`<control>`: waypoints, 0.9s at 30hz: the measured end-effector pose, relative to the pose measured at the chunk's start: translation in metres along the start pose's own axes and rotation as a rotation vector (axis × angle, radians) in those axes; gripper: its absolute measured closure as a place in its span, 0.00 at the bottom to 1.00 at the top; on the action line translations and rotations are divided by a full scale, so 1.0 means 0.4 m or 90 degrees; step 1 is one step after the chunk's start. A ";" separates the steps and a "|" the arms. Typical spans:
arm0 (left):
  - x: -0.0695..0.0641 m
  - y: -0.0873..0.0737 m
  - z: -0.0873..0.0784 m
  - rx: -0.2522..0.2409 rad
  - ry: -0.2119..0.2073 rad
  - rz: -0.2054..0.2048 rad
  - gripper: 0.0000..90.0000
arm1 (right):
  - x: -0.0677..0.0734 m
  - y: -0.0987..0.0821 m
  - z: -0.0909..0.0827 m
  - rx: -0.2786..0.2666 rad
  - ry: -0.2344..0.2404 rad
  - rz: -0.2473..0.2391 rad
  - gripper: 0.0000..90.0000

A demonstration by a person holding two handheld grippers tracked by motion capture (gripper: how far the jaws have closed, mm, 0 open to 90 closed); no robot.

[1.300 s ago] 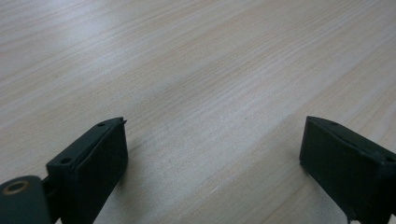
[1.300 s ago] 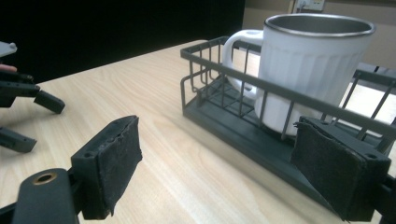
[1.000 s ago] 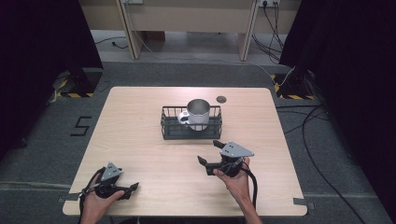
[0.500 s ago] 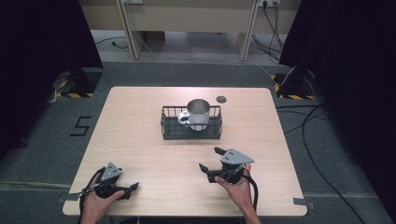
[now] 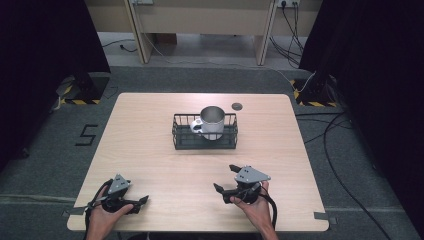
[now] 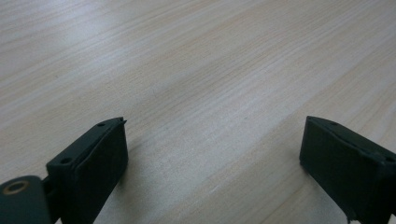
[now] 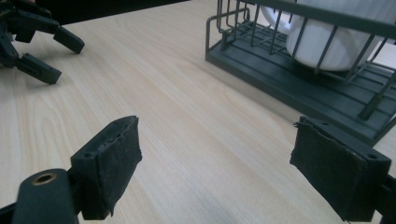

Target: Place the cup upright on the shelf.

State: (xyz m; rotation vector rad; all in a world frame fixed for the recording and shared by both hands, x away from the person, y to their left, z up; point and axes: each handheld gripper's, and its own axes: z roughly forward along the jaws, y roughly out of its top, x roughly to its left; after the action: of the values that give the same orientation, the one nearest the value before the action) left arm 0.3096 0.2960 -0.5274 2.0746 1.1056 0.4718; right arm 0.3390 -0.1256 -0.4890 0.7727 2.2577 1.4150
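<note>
A white mug [image 5: 212, 121] with a metal rim stands upright in a dark wire basket [image 5: 176, 131] at the middle of the wooden table. My left gripper [image 5: 141, 204] rests low at the near left corner, open, with bare wood between its fingers [image 6: 93, 163]. My right gripper [image 5: 223, 193] is held at the near right, open and empty, pointing left. In the right gripper view the basket [image 7: 289, 88] and the mug [image 7: 336, 42] lie ahead to the right of the gripper [image 7: 215, 149], and the left gripper [image 7: 44, 51] shows far off at the top left.
A small dark round disc [image 5: 237, 106] lies on the table just behind the basket. The table [image 5: 150, 160] stands on grey floor with cables [image 5: 345, 135] to the right and black curtains at both sides. Broad bare wood lies between the basket and the grippers.
My right gripper has drawn back toward the near edge of the table, away from the basket. The left gripper, mug and basket have not moved.
</note>
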 end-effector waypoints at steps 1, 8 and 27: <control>0.000 0.000 0.000 0.001 0.000 0.001 0.08 | 0.000 -0.004 -0.001 0.003 0.000 0.002 0.17; 0.000 0.000 0.000 0.001 0.000 0.001 0.08 | 0.008 -0.012 -0.012 0.017 -0.001 -0.004 0.17; 0.000 0.000 0.000 0.000 0.000 0.000 0.08 | 0.019 -0.061 -0.016 0.070 0.000 0.015 0.17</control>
State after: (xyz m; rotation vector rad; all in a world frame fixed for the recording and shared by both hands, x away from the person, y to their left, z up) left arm 0.3093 0.2961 -0.5274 2.0754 1.1053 0.4714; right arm 0.3233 -0.1339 -0.5085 0.8355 2.3505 1.3094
